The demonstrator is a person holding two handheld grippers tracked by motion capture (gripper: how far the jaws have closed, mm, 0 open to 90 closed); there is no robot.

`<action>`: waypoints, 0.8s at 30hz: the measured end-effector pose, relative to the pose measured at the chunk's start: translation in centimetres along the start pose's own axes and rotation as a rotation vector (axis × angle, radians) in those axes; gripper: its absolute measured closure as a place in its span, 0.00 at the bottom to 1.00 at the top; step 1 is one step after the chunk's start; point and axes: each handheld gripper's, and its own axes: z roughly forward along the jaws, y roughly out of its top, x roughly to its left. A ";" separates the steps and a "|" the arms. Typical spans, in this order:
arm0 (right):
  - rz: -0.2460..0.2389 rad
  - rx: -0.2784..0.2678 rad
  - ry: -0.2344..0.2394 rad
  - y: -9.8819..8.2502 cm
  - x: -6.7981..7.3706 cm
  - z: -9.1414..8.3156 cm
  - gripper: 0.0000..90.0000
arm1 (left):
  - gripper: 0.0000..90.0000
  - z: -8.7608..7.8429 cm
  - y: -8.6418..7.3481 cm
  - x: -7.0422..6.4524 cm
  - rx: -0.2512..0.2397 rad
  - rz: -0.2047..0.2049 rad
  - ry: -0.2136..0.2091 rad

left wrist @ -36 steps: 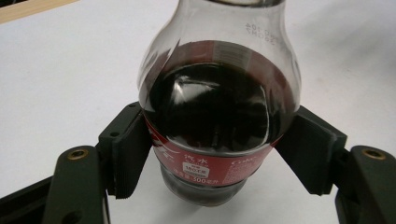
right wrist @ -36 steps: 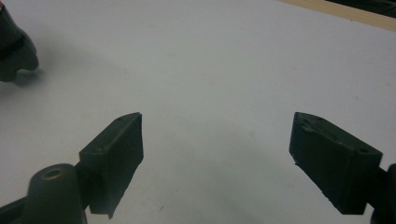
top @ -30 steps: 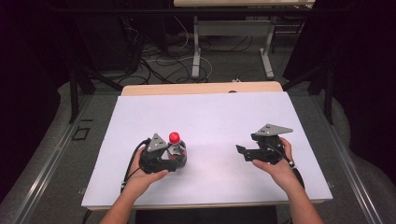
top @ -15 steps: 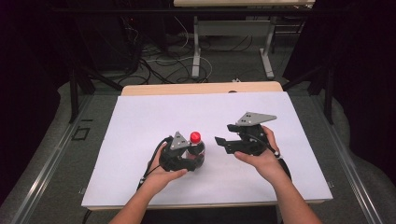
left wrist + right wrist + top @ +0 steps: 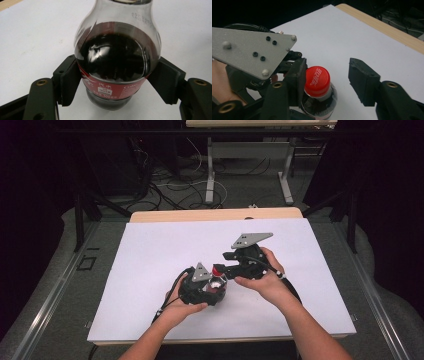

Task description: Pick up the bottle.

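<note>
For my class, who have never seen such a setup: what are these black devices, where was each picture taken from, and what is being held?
A person sits at a white table, holding a two-jaw tool in each hand. One camera looks down from above; the other two ride on the tools and look along their jaws. The left hand-held gripper is shut on a small cola bottle with a red label, standing on the table. The right hand-held gripper has just been closing, with the bottle's red cap between its jaws: one jaw is at the cap, the other still apart.

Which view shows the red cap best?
Right gripper view: the cap sits close and sharp between that gripper's jaws, top and logo readable. The high view shows it as a small red spot. The left gripper view frames the bottle below the cap.
</note>
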 end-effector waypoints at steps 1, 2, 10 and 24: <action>-0.001 0.009 -0.003 0.1 0.1 0.1 0.56 | 0.34 0.0 0.0 0.0 0.001 0.003 0.000; 0.002 0.019 0.001 0.2 0.2 0.2 0.57 | 0.34 0.0 0.0 0.0 0.001 0.004 0.000; 0.003 0.051 -0.011 0.0 1.1 1.2 0.63 | 0.34 -0.2 0.0 -0.2 0.003 0.018 -0.007; 0.016 0.012 -0.014 -1.1 1.4 1.8 0.68 | 0.34 -0.3 0.1 -0.5 0.008 0.016 -0.018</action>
